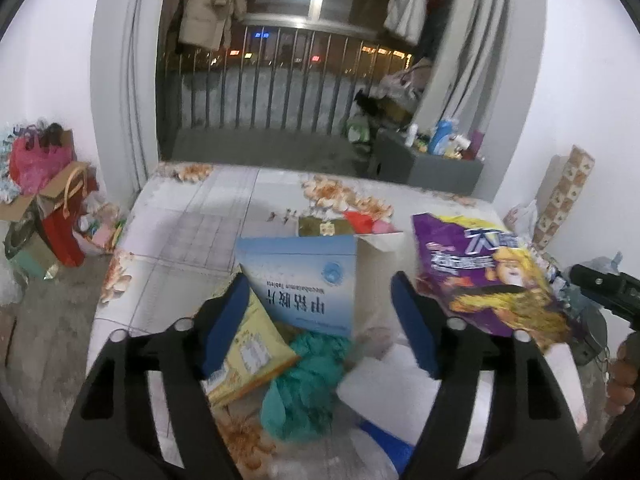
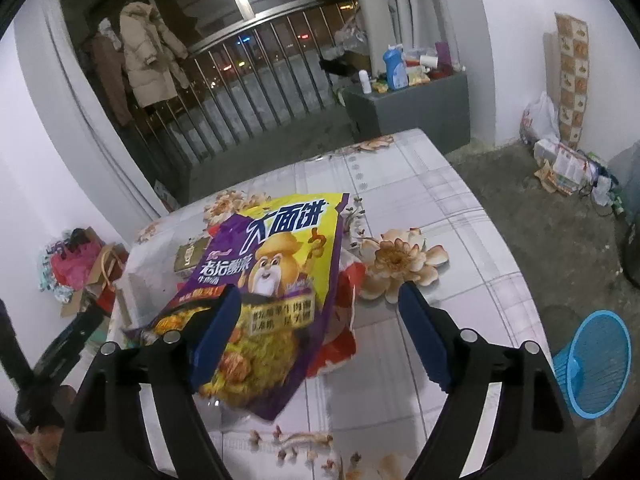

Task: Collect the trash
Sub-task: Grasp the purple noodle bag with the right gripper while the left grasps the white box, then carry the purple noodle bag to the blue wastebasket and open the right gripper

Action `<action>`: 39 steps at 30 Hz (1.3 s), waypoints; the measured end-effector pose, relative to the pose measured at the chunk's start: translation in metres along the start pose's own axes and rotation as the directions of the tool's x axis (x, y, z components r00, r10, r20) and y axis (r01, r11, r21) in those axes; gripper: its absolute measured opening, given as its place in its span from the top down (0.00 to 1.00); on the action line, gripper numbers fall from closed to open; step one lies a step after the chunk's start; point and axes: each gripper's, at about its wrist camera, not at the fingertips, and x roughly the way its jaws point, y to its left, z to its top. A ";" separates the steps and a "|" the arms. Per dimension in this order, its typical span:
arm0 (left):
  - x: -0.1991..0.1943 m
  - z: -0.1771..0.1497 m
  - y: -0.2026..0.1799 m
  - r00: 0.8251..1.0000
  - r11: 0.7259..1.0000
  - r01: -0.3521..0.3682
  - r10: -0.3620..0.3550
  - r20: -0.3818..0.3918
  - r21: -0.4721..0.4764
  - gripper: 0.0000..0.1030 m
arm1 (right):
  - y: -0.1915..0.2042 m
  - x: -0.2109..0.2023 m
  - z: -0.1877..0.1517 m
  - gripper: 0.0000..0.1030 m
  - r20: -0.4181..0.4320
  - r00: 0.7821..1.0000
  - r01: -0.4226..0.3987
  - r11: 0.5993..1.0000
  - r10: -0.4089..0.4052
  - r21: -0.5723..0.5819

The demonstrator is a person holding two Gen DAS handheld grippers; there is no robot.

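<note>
Both grippers gape, holding nothing; left gripper [image 1: 320,312] straddles the blue box [image 1: 300,280] beside the noodle bag [image 2: 272,280]; right gripper [image 2: 320,332] straddles that bag; slick film may slip; basket [image 2: 592,364] stands well apart.

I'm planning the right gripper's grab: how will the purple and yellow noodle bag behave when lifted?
The noodle bag looks like thin, creased, empty film, so it is probably floppy and light. Its glossy surface may slip between the jaws. Its raised edge suggests it could drag the red wrapper beneath.
</note>
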 end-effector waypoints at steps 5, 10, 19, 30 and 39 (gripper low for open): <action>0.032 0.003 -0.004 0.996 0.999 -0.023 0.025 -0.083 0.022 0.48 | -0.008 0.024 0.008 0.27 -0.046 0.999 -0.022 0.999 0.023 0.038; 0.047 0.004 -0.007 0.992 0.999 -0.034 0.037 -0.120 0.031 0.70 | -0.020 0.044 0.012 0.37 -0.104 0.992 -0.064 0.992 0.075 0.106; 0.038 0.010 -0.019 0.994 0.992 -0.085 0.091 -0.062 0.090 0.87 | -0.038 0.059 0.014 0.78 -0.140 0.973 -0.152 0.967 0.183 0.206; 0.003 0.021 -0.016 0.994 0.992 -0.102 0.099 0.040 0.080 0.97 | -0.046 0.024 0.014 0.95 -0.025 0.969 -0.233 0.948 0.244 0.217; -0.044 0.037 -0.039 0.989 0.992 -0.058 0.042 0.141 0.108 0.99 | -0.061 -0.030 0.019 0.97 0.125 0.952 -0.299 0.934 0.279 0.197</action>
